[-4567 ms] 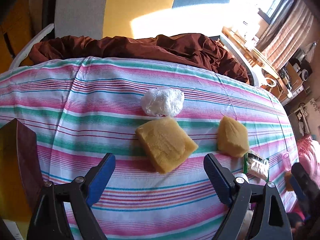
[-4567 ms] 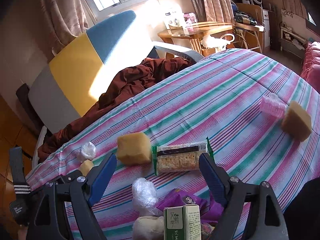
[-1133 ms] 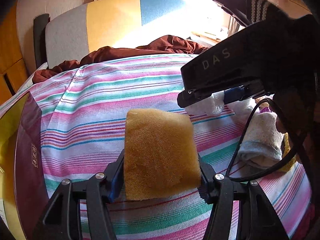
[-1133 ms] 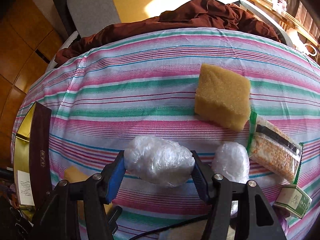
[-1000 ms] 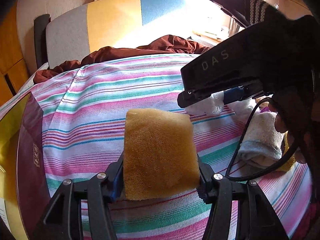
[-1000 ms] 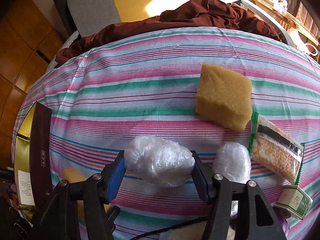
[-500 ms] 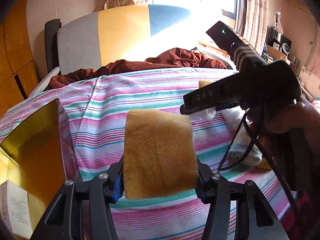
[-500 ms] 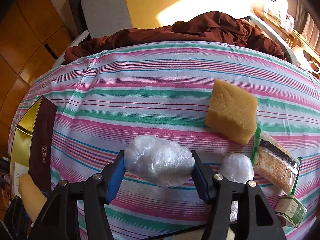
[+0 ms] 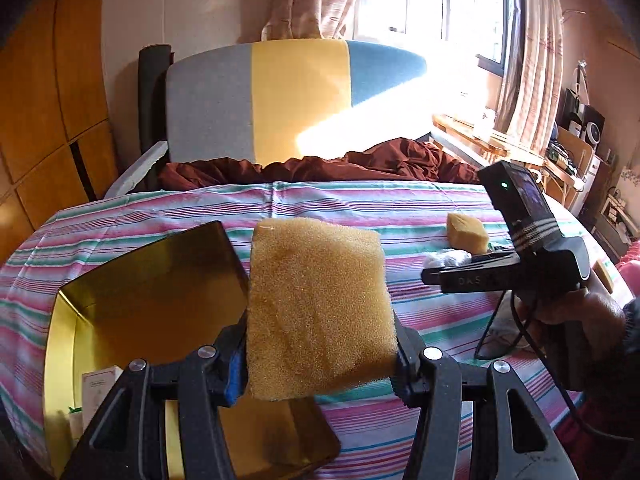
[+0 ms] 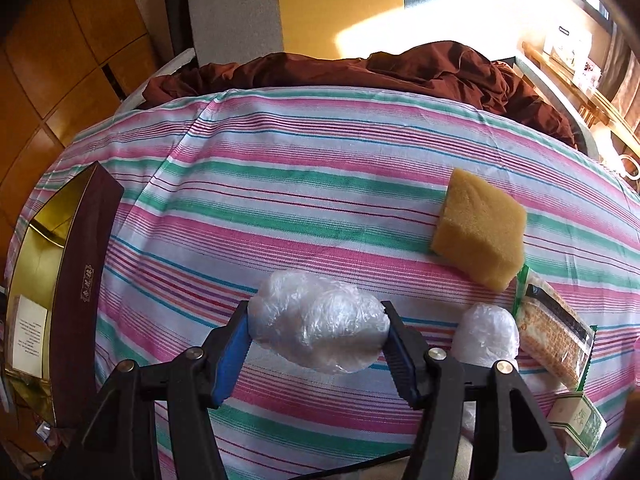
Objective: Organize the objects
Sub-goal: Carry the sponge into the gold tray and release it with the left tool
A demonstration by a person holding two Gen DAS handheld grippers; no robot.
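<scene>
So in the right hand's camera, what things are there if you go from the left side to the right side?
Gold box → plastic-wrapped ball held in the right gripper → second wrapped ball → cracker packet. The sponge lies farther back, above the second ball.

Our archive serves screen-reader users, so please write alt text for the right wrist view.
The right claw grips a clear plastic-wrapped bundle above a striped bedsheet. On the sheet lie a yellow sponge, a second wrapped bundle and a cracker packet; an open gold-lined box sits far left.

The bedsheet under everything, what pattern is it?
The bedsheet has pink, green and white stripes; clearest in the right wrist view.
</scene>
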